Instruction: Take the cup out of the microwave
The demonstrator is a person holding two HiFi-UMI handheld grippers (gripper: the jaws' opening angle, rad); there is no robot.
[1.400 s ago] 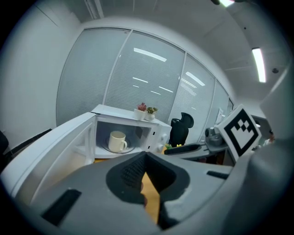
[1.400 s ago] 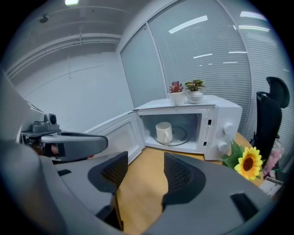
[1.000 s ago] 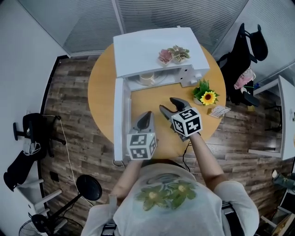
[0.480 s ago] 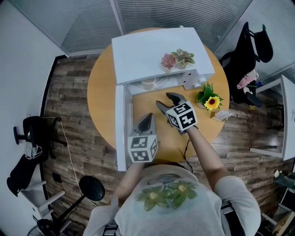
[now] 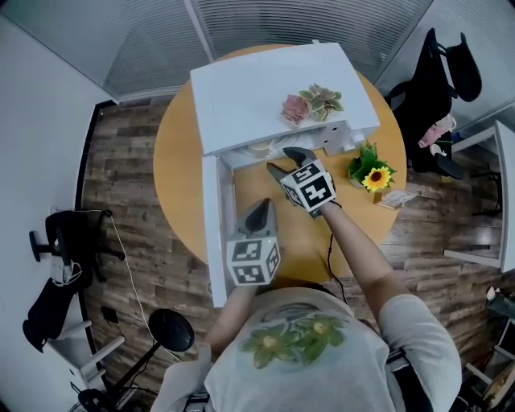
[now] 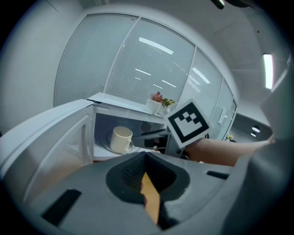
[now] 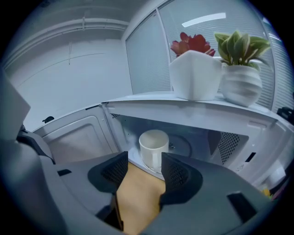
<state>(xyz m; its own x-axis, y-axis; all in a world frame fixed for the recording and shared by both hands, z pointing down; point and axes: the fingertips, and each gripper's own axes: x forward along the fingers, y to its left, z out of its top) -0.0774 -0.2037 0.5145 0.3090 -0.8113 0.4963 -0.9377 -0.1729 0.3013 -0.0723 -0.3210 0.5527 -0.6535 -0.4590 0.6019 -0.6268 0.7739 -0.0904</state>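
The cup (image 7: 154, 146) stands upright inside the open microwave (image 7: 197, 112), just beyond your right tool (image 7: 143, 164), whose jaws are spread and empty, so ease straight in, centre them round its body and close gently without tipping it.

A round yellow table (image 5: 181, 153) lies under the left gripper (image 5: 259, 207) and the right gripper (image 5: 283, 160), on a dark plank floor (image 5: 133, 241). Beyond the right gripper, blinds (image 5: 265, 24) cover the windows. A white wall (image 5: 36, 105) runs far left of the left gripper, a black chair (image 5: 72, 237) before it. Right of the right gripper stands a second chair (image 5: 434, 76). A strip light (image 6: 268, 71) glows overhead.
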